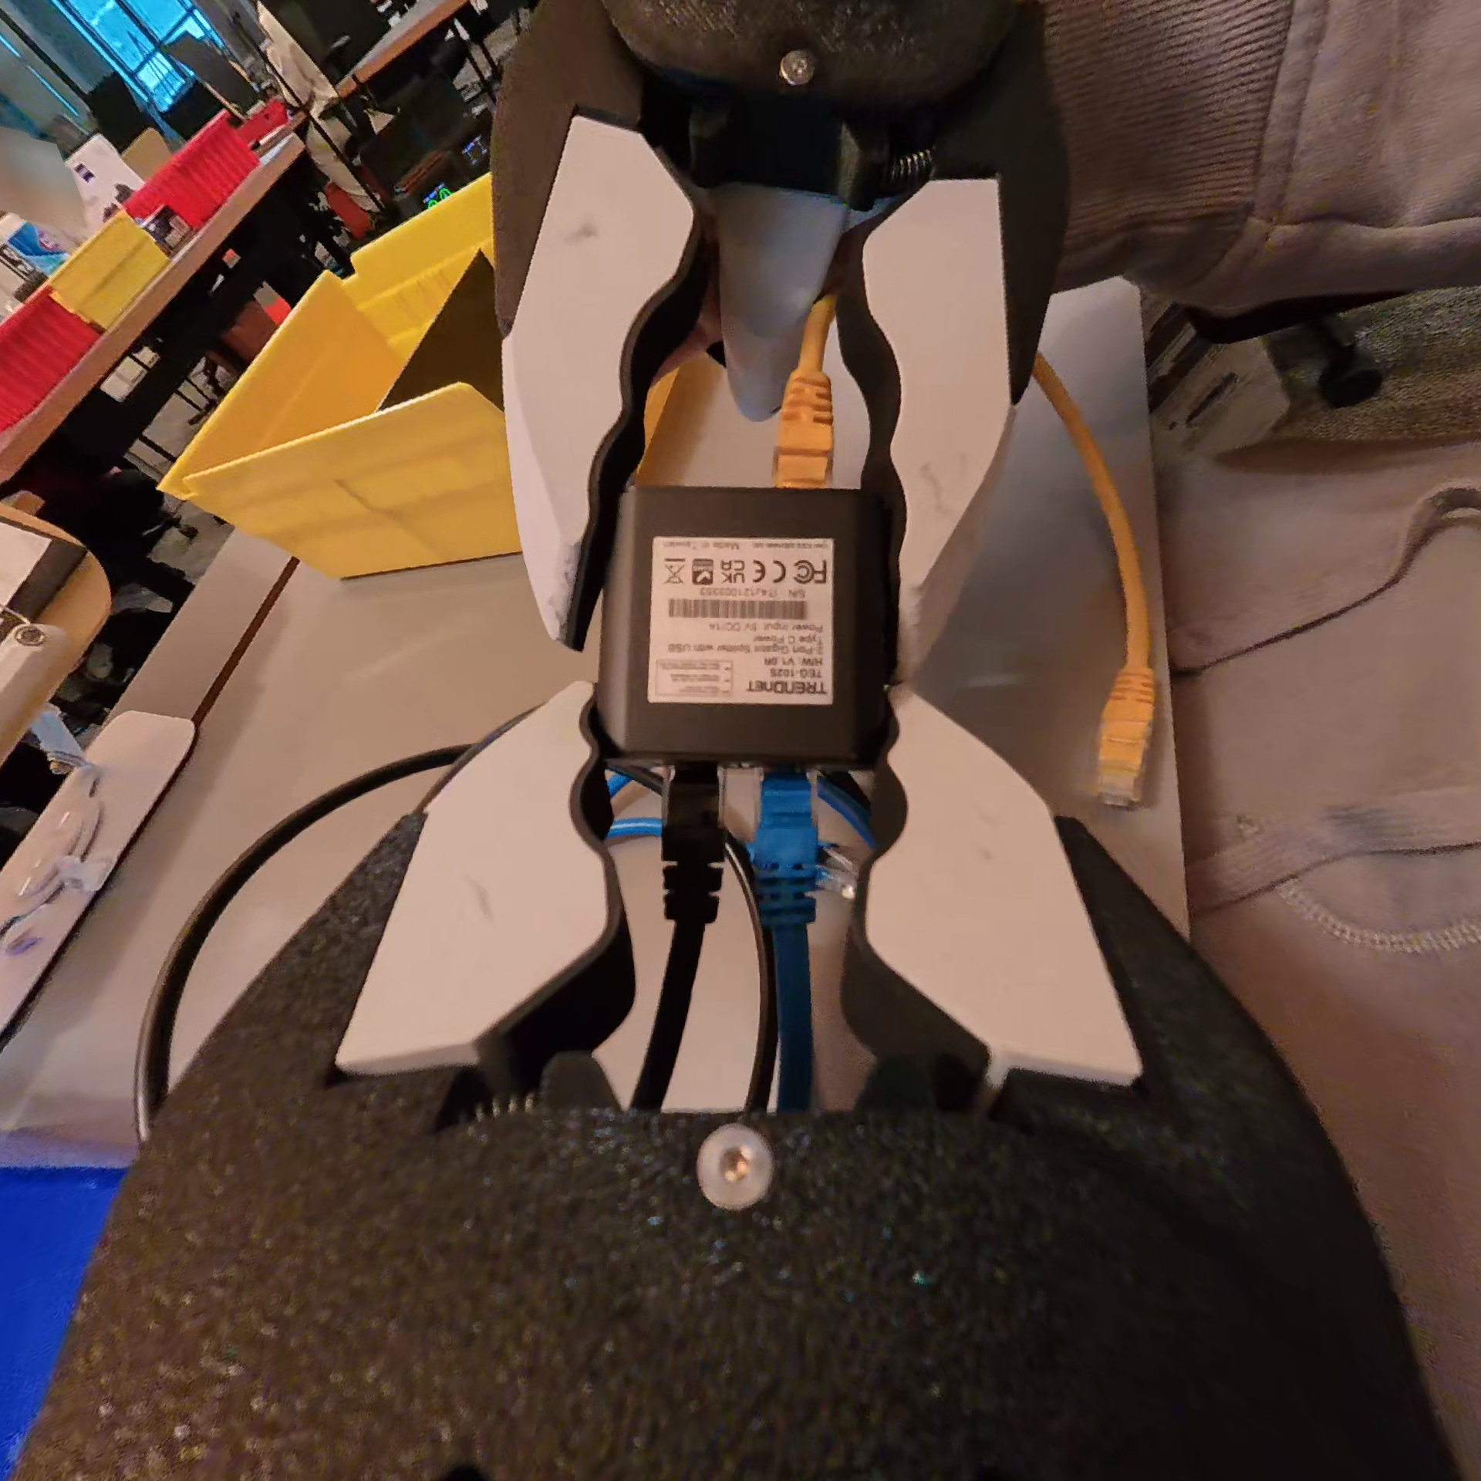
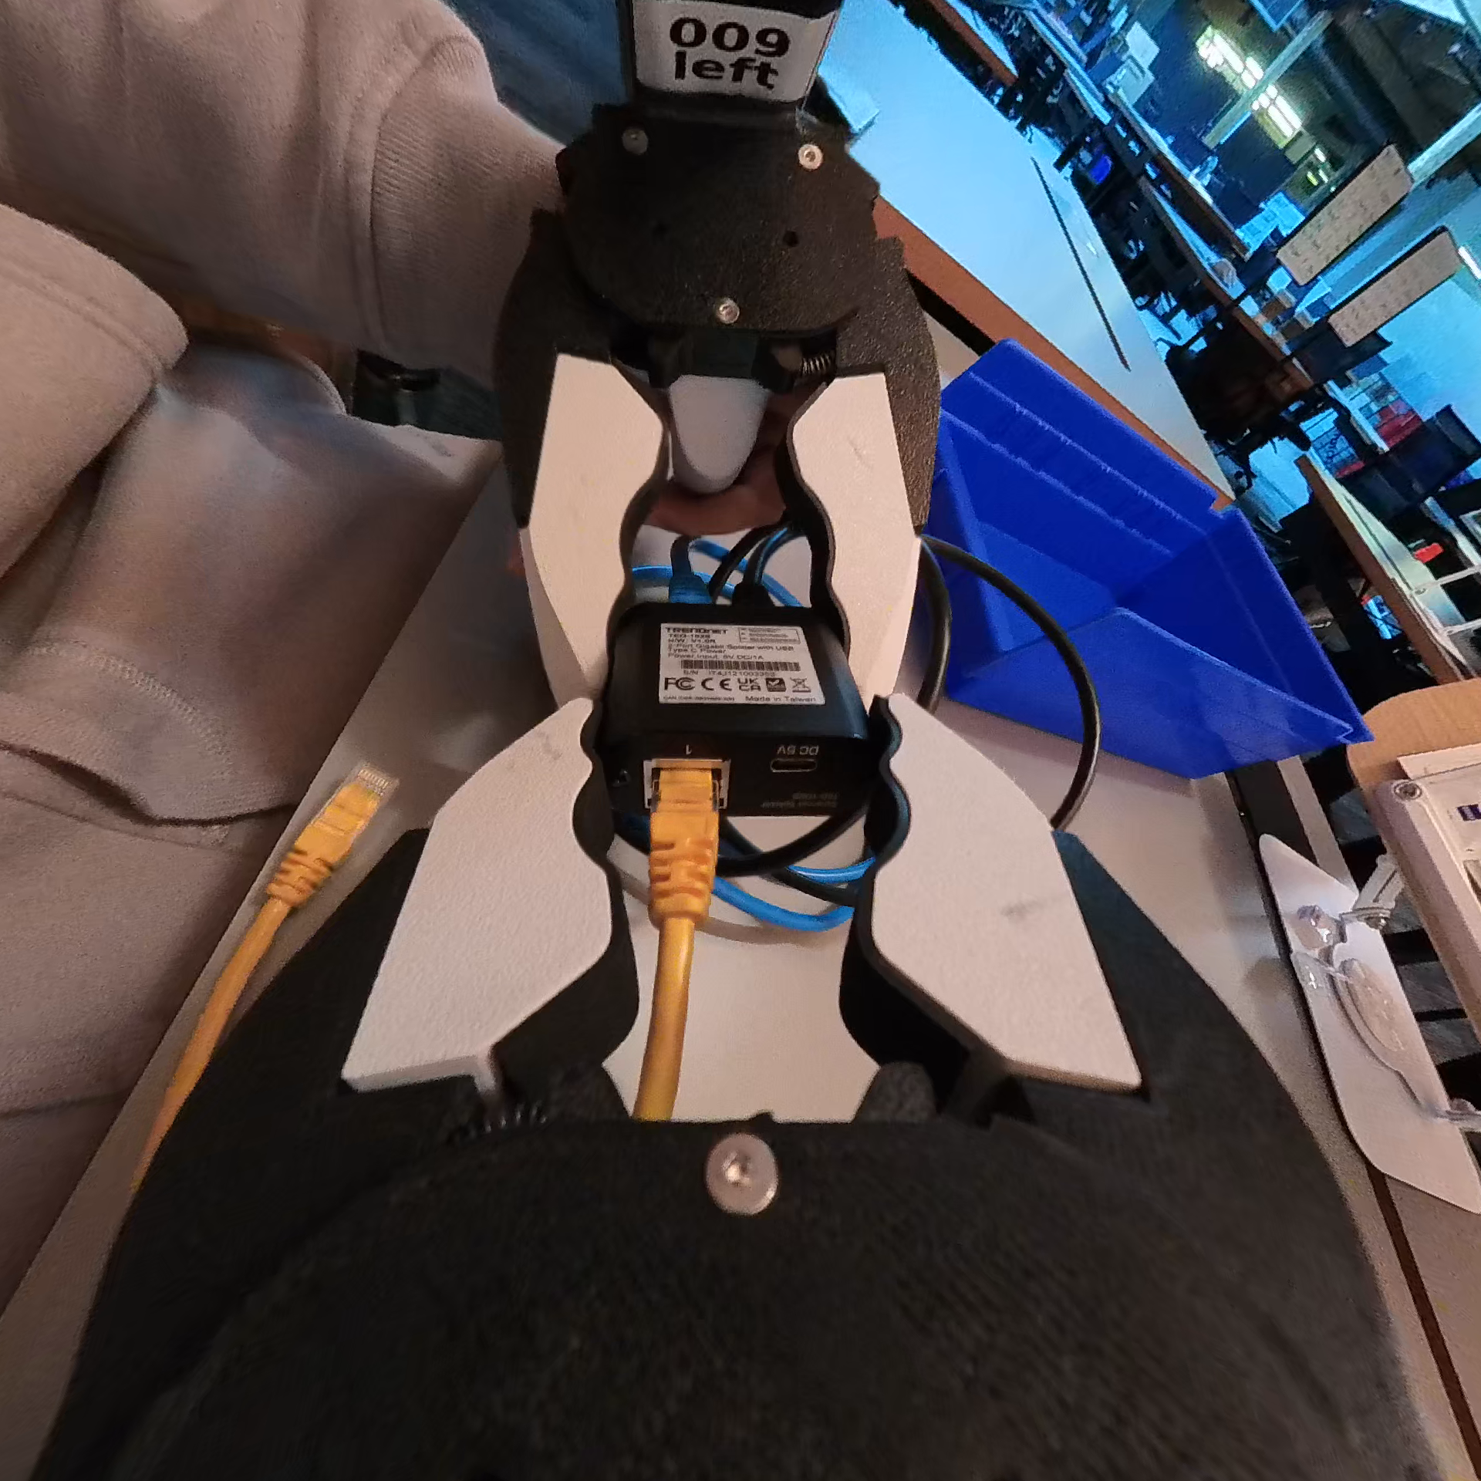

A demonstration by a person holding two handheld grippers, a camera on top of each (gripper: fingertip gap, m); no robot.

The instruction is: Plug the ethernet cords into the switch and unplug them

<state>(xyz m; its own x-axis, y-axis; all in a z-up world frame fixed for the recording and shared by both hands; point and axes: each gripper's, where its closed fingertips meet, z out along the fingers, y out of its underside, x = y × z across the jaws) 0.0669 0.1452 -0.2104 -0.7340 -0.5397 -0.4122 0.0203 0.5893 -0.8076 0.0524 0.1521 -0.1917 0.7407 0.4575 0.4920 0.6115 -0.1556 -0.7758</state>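
Observation:
A small black switch point(image 1: 741, 513), label side up, sits just above the grey table point(image 1: 361, 689), held between both grippers from opposite ends. My left gripper point(image 1: 737, 705) is shut on its near end, where a black plug point(image 1: 689, 841) and a blue plug point(image 1: 789, 841) sit in ports. My right gripper point(image 2: 737, 713) is shut on the switch point(image 2: 733, 721) at the other end, where a yellow plug point(image 2: 681, 841) sits in a port. That plug also shows in the left wrist view point(image 1: 801, 433). The yellow cord's free plug point(image 1: 1126, 737) lies on the table.
A yellow bin point(image 1: 345, 449) stands on the table beyond the left side, a blue bin point(image 2: 1122, 609) on the other side. Blue and black cord loops point(image 2: 801, 897) lie under the switch. Clear safety glasses point(image 2: 1362, 1002) lie near the table edge. A person's grey clothing point(image 1: 1322, 561) is close by. Less than 4 cm separates the two grippers' tips.

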